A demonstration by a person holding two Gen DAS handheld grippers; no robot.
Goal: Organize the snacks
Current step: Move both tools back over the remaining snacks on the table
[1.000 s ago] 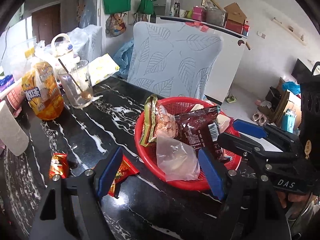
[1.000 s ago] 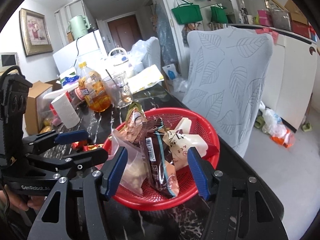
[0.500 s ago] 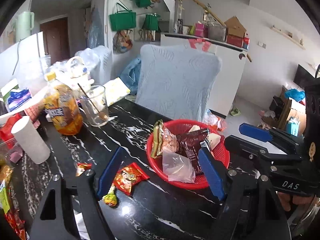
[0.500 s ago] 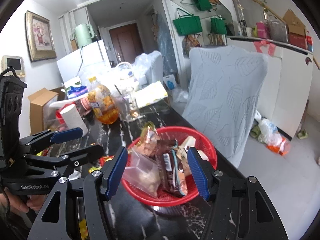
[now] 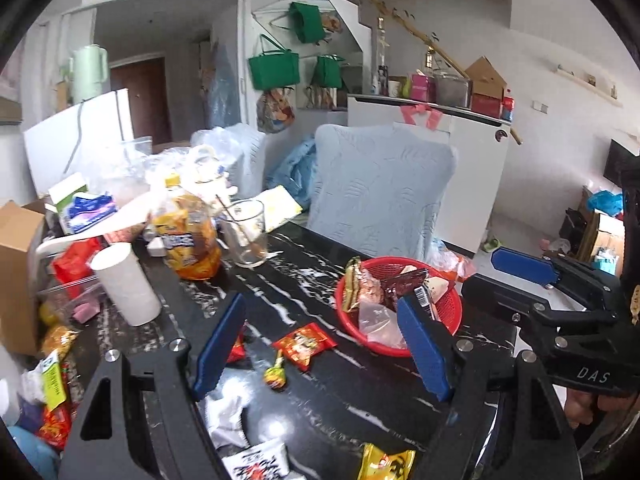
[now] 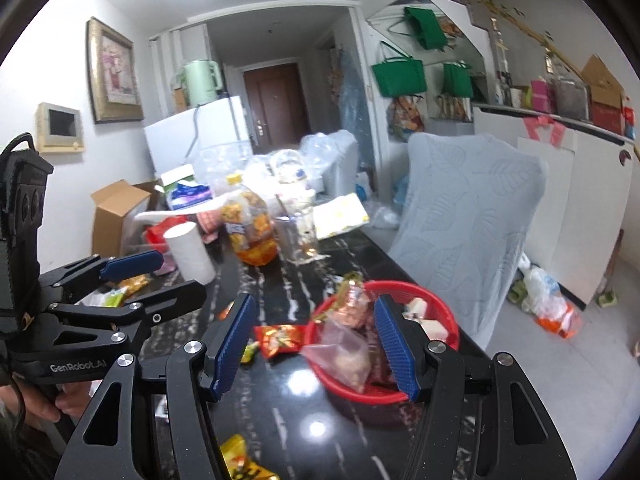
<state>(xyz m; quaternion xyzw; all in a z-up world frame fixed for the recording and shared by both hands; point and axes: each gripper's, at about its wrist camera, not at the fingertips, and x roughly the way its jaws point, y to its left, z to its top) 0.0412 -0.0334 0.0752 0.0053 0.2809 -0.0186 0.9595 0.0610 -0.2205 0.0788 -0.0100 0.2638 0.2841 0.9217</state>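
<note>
Both tongs hang above the near edge of the black marble table (image 5: 304, 292), released and empty: the left gripper (image 5: 320, 344) has its blue pads apart with only tabletop showing between them, and the right gripper (image 6: 316, 344) likewise grips nothing.

Change since a second ago: both wrist views have pulled up and back. The red basket (image 5: 448, 312), which filled the frame before, now sits smaller, on the right side of the table, in front of the covered chair (image 5: 380, 188). More of the near table has come into view.

Basket contents: a gold-edged packet, a dark brown packet, a clear bag (image 5: 376, 320), pale wedge-shaped packs. All upright or leaning, inside the rim.

Not yet in the basket: a red packet (image 5: 304, 342) and a lollipop (image 5: 274, 376) just left of it; a yellow packet (image 5: 384, 464) and a white printed packet (image 5: 260, 460) at the near edge; more wrappers at the far left.

Judgement: the retreat reads as a step back to pick the next loose snack; task partly done.

Legible writing: "DAS" on the right tool's body in the left view; "GenRobot.AI" on the left tool's body in the right view. The label on the orange drink bottle (image 5: 188, 236) is too blurred to read.
</note>
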